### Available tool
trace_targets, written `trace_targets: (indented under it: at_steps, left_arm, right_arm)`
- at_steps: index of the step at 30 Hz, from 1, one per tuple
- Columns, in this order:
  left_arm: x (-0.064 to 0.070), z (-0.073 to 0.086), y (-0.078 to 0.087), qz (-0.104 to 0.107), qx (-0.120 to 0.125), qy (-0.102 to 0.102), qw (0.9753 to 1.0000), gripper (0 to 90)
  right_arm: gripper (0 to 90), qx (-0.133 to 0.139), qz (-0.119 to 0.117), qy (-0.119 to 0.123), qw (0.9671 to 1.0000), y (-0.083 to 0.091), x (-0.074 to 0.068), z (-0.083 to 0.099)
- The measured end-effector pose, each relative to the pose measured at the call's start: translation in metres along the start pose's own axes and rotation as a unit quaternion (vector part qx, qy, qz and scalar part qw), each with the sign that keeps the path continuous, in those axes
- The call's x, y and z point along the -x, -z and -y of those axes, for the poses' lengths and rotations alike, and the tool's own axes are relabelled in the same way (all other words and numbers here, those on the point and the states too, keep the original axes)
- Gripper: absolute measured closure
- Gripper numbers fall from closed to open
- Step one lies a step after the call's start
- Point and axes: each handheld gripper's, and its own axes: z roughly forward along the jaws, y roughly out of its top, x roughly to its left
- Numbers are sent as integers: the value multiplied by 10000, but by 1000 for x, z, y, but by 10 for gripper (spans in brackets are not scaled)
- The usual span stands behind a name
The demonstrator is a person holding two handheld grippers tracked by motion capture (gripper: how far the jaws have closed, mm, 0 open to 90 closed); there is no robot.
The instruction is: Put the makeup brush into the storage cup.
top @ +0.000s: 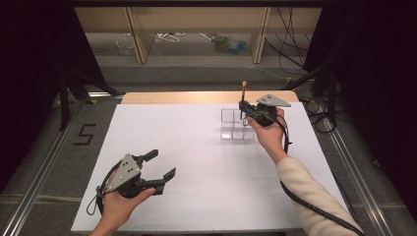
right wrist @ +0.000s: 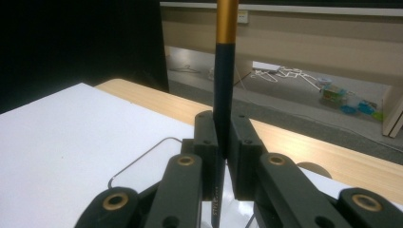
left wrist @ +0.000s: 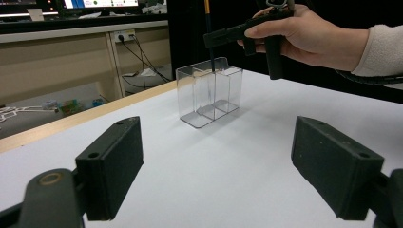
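Pen [right wrist: 222, 80], slender and upright, is seen clamped between the two closed jaws of the right gripper [right wrist: 222, 156]; its lower barrel is dark blue-black, tapering downward past small pale lettering, and its upper part is a golden orange band that runs out of the top of the right gripper view. In the high view, the pen [top: 244, 88] is seen standing above the clear box [top: 235, 124], its golden end uppermost, with the right gripper [top: 243, 106] gripping it partway down. Whether the tip touches the box floor cannot be told.

Nearest the person, the left gripper [top: 162, 164] is held low over the white table [top: 206, 187], its jaws spread wide with nothing between them; the same two black pads [left wrist: 114, 168] are shown well apart in the left gripper view.

Farther off, the clear box [left wrist: 209, 92] is shown standing on the white surface, divided by transparent walls into compartments. The pen's dark shaft [left wrist: 209, 52] is seen descending into the box at a rear compartment, the right hand [left wrist: 304, 33] being held just above it.

Beyond the white surface, a strip of bare wood table edge [top: 206, 97] is visible, and behind it, well apart, a low shelf [top: 196, 29] with small items on the floor.
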Motion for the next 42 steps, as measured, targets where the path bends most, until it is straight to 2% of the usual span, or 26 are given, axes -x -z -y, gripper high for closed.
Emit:
trace_targets:
  at_steps: [6, 11, 13, 15, 17, 18, 31, 42]
  left_arm:
    - [0, 0, 0, 1, -5, -4, 10000, 175]
    - [0, 0, 0, 5, -7, -3, 10000, 175]
    - [0, 0, 0, 6, -9, -2, 10000, 175]
    - [0, 0, 0, 3, -9, -1, 10000, 175]
    - [0, 0, 0, 4, -11, -7, 10000, 175]
    - [1, 0, 0, 6, -10, 37, 10000, 175]
    - [0, 0, 0, 5, -7, 25, 10000, 175]
    - [0, 0, 0, 17, -8, 4, 10000, 175]
  right_arm:
    - [839, -40, -38, -4, 10000, -1, 0, 2]
    - [839, -89, 25, -5, 10000, -2, 0, 3]
    - [839, -24, 13, 39, 10000, -3, 1, 4]
    - [839, -165, -10, -39, 9999, -2, 0, 4]
    - [839, -190, -28, -40, 9998, -2, 0, 5]
    - [839, -165, -63, -52, 9998, -2, 0, 5]
    - [838, -122, -23, -14, 9999, -4, 1, 7]
    - [839, -195, 12, -13, 9998, -4, 1, 8]
